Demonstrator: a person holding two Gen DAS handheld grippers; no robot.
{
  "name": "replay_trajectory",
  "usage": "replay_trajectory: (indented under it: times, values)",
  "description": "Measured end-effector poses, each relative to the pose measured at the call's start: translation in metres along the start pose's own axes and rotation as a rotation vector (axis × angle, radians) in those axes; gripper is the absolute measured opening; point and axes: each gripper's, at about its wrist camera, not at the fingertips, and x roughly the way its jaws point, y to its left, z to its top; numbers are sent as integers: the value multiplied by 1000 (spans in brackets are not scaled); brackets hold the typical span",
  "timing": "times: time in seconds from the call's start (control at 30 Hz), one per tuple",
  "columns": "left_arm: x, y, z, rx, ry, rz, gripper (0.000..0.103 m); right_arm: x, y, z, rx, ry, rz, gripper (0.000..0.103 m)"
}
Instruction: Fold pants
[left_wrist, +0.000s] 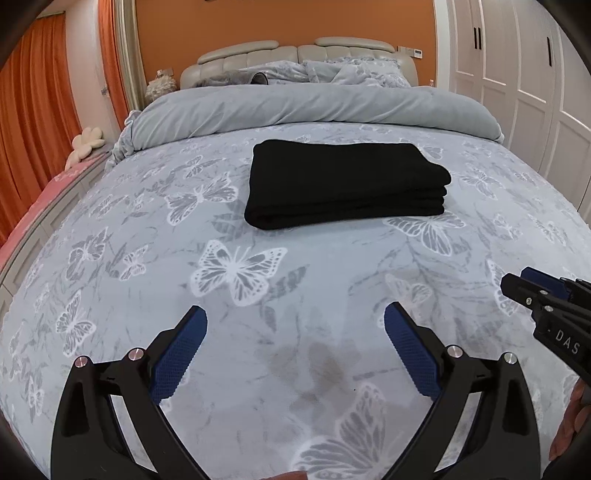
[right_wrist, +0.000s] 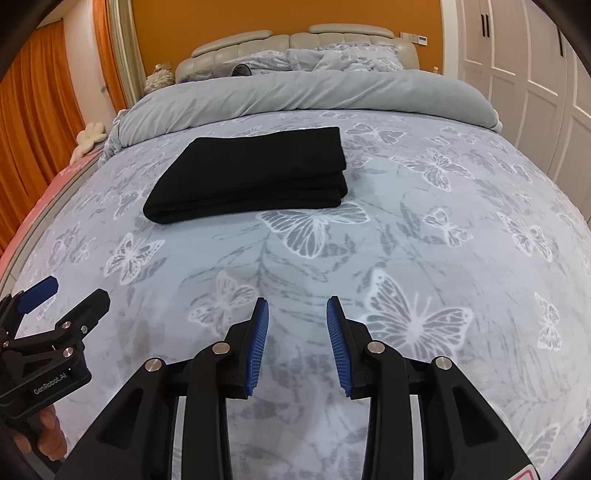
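Observation:
The black pants (left_wrist: 343, 181) lie folded into a thick rectangular stack on the butterfly-print bed cover (left_wrist: 240, 266), apart from both grippers. In the right wrist view the stack (right_wrist: 251, 173) sits left of centre. My left gripper (left_wrist: 294, 310) hovers over bare cover nearer than the pants, jaws wide open and empty; it also shows at the left edge of the right wrist view (right_wrist: 75, 290). My right gripper (right_wrist: 297, 301) is open by a narrow gap with nothing between its blue pads. It juts in at the right edge of the left wrist view (left_wrist: 517, 291).
A grey duvet (left_wrist: 314, 107) is rolled back across the bed beyond the pants, with pillows (left_wrist: 351, 70) and a padded headboard (left_wrist: 295, 51) behind. White wardrobe doors (left_wrist: 517, 66) stand to the right, orange curtains (left_wrist: 33, 110) to the left.

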Motion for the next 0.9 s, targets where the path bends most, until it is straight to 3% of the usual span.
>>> replay_trajectory:
  times: [0.5,0.6,0.7,0.83,0.9]
  values:
    - [-3,4,-2,-1,-1,27,95,-2,8,-5,-20,6,-1,36]
    - [-6,5,-3,-22,-21,42,98,-1,9,-6,-26,10,1,36]
    - [-14,9,-4,-73,-62,-1,98,-2,11,-6,-26,14,9,37]
    - [-24,3,-2,-21,-110,33,98,-2,13,-7,-22,18,18,41]
    - [-23,4,-1,-25,-96,17,98,-2,14,-7,-23,16,16,41]
